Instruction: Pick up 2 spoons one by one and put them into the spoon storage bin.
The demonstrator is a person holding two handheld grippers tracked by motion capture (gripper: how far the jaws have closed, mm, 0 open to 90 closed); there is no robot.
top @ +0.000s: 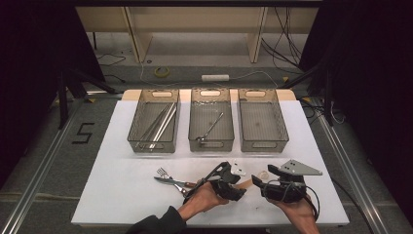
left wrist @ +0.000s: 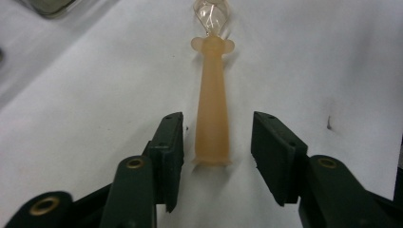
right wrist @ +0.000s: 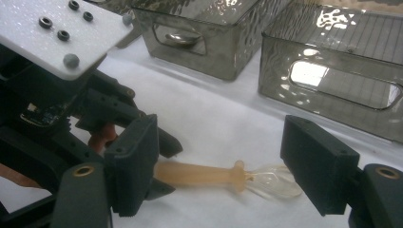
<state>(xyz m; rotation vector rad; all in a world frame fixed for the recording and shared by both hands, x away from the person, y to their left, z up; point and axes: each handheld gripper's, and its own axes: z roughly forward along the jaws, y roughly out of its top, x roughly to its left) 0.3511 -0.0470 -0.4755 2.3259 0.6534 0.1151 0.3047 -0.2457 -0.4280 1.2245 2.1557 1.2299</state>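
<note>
Three smoked plastic bins sit in a row on the white tabletop (top: 122, 175): the left bin (top: 154, 121) holds long metal rods, the middle bin (top: 211, 119) one metal utensil, and the right bin (top: 262, 120) looks bare. Nearer the person, an orange-handled spoon with a clear bowl (left wrist: 212, 95) lies flat on the tabletop. The left gripper (left wrist: 217, 156) has its jaws spread either side of the handle end without touching, and the right gripper (right wrist: 221, 173) stands wide open around the bowl end.

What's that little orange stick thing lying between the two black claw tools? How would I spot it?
Start at the white table and its three smoky plastic bins, then drop to the near edge, between the two hand-held black grippers. There lies a small spoon with a pale orange handle and a clear bowl. Unlike the metal fork and knife farther left, it is translucent plastic.
</note>
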